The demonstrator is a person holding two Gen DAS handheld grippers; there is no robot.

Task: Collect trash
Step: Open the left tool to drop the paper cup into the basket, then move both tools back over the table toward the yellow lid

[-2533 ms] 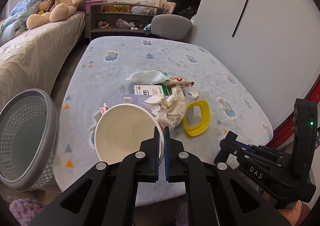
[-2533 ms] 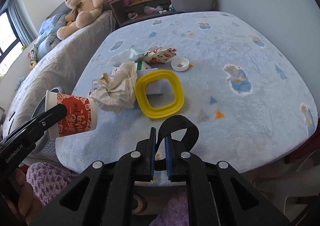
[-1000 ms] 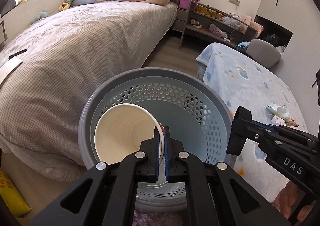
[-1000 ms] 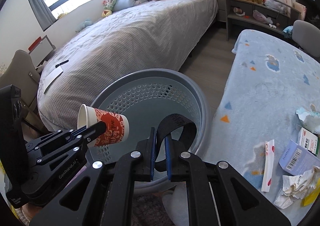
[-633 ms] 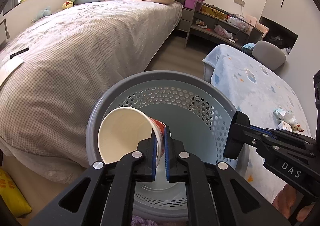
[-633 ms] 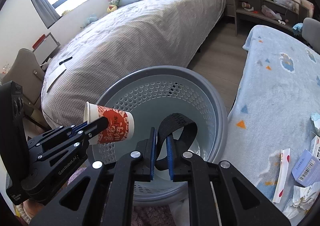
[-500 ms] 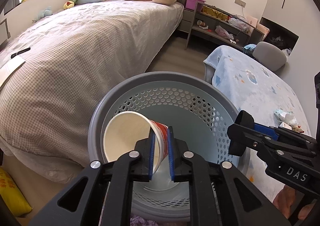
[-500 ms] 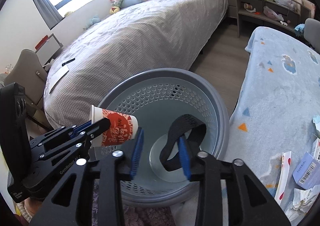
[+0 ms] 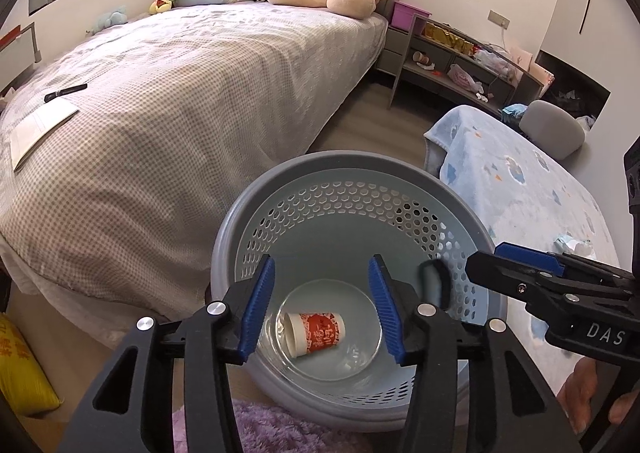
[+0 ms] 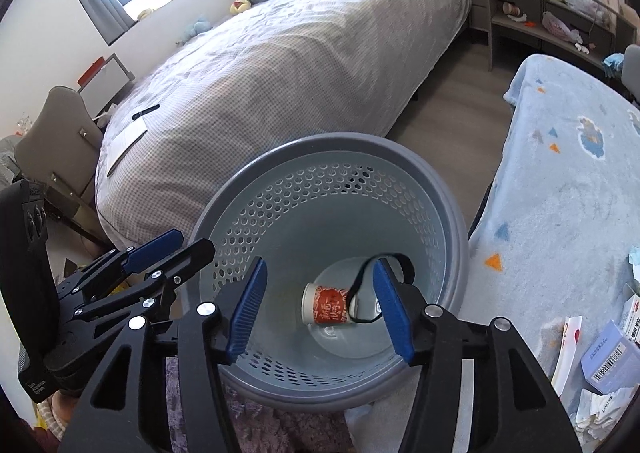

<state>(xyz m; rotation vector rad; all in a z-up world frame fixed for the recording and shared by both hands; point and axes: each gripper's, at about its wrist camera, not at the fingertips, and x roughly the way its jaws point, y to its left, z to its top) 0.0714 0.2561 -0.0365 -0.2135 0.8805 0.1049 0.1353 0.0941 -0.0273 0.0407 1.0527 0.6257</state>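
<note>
Both grippers hang over the basket [image 9: 224, 237], whose mouth lies unobstructed below them. The left gripper [image 9: 322, 307] has the bed [image 9: 180, 113] close on its left and the right gripper [image 9: 516, 265] close on its right. Beyond the right gripper [image 10: 320, 305] the blanket-covered table [image 10: 560, 193] crowds its right side.

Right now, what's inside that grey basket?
In the grey basket a red paper cup lies on its side, a black strap loop beside it. The right fingers hide part of the loop.
</note>
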